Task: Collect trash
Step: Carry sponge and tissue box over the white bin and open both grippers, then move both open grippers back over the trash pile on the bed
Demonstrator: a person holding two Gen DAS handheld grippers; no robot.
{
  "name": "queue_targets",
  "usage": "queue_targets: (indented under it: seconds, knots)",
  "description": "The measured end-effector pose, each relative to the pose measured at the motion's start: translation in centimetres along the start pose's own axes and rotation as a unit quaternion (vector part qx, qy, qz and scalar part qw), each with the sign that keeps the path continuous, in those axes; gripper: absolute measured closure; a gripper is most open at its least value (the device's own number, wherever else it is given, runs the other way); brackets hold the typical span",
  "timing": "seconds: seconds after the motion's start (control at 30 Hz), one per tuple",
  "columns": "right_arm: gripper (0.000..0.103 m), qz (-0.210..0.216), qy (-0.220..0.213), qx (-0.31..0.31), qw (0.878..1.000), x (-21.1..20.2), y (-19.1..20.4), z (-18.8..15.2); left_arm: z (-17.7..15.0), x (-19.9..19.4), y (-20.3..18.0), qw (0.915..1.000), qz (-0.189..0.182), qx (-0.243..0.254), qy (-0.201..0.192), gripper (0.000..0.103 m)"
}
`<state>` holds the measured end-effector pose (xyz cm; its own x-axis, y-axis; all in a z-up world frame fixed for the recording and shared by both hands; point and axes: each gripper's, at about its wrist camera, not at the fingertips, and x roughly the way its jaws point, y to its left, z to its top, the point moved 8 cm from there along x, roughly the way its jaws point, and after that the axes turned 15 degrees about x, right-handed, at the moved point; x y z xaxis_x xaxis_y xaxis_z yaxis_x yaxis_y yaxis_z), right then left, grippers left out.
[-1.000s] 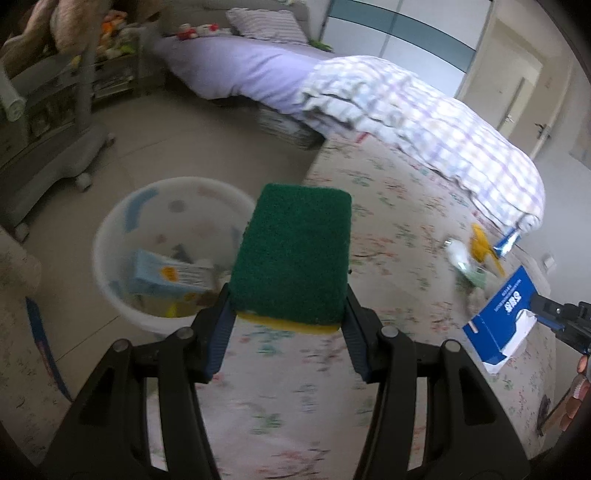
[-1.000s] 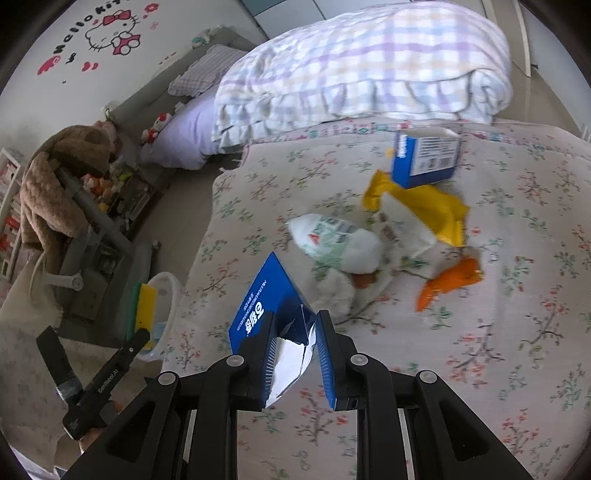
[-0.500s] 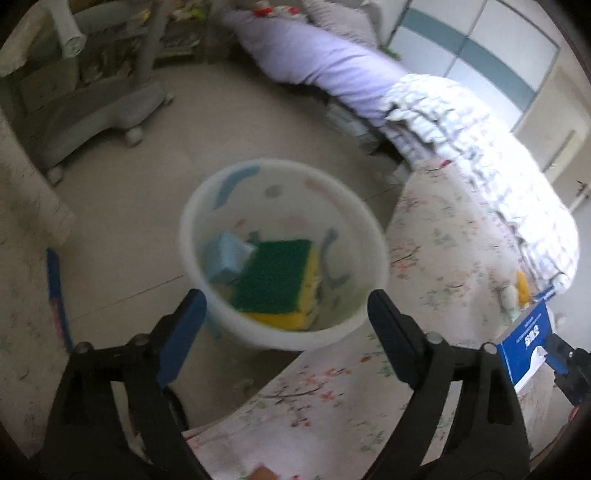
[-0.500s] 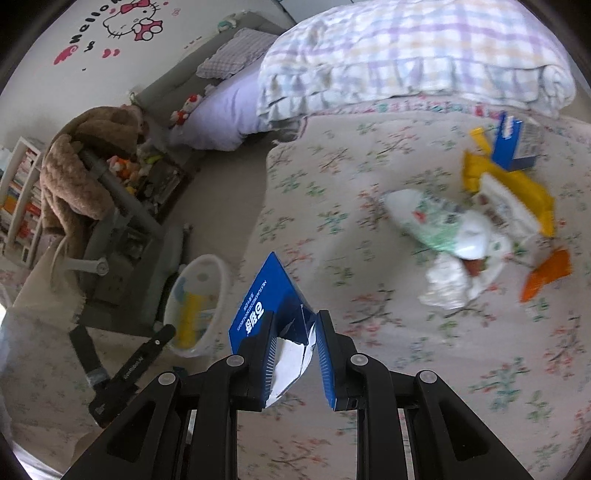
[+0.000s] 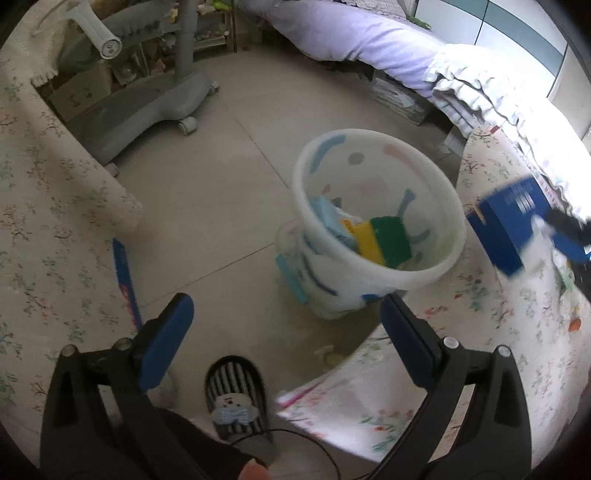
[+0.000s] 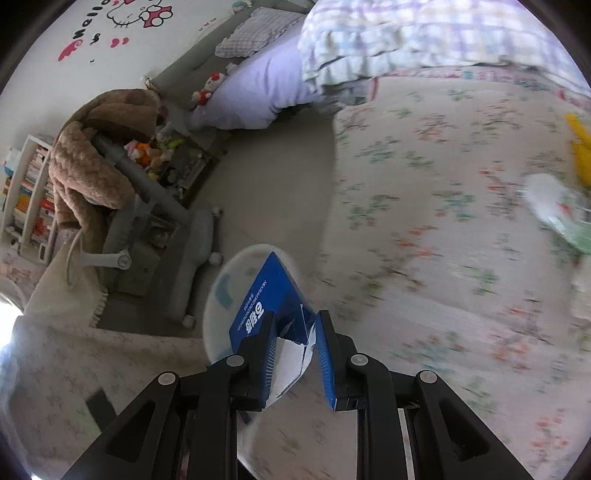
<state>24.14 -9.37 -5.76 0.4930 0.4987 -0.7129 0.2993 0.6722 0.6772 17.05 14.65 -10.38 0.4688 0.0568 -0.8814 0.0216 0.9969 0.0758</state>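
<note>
Child's bedroom in a home: cartoon cat decal w/ pink bow (image 6: 140,14) on the wall, lilac-sheeted bed (image 6: 258,85) w/ a checked pillow (image 6: 251,33) & plush toy (image 6: 207,88), floral bedspread (image 6: 443,184) in front, bookshelf (image 6: 29,195), grey wheeled stand (image 5: 147,107) draped w/ a brown fleece blanket (image 6: 92,155), tiled floor (image 5: 221,184), small patterned plastic bin (image 5: 376,229), striped slipper (image 5: 236,391)

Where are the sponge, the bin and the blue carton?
sponge (image 5: 391,240), left wrist view, green scouring face.
bin (image 5: 369,134), left wrist view, far rim.
blue carton (image 6: 266,295), right wrist view, printed side.
</note>
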Motion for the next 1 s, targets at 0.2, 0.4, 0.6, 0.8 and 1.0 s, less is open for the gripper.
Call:
queue_targets:
  seconds: [0.2,0.4,0.6,0.8,1.0]
  knots:
    - [0.075,0.024,0.012,0.01,1.0,4.1,2.6,-0.4,0.0,0.3,1.2,0.9997,-0.009,-0.023,0.001,0.002]
    - [0.03,0.022,0.012,0.008,1.0,5.0,2.4,-0.7,0.5,-0.3,0.6,0.9997,-0.015,-0.016,-0.009,0.002]
    - [0.029,-0.034,-0.004,-0.031,0.999,2.1,0.4,-0.1,0.7,-0.3,-0.3,0.9997,-0.018,-0.012,-0.007,0.002]
    - [0.023,-0.105,-0.049,-0.073,0.991,-3.3,-3.4,0.3,1.1,-1.0,-2.9,0.9996,-0.018,0.016,-0.016,0.002]
    - [0.021,-0.156,-0.082,-0.094,0.98,-9.0,-7.9,0.5,1.7,-2.6,-6.8,0.9976,-0.033,0.054,-0.028,0.002]
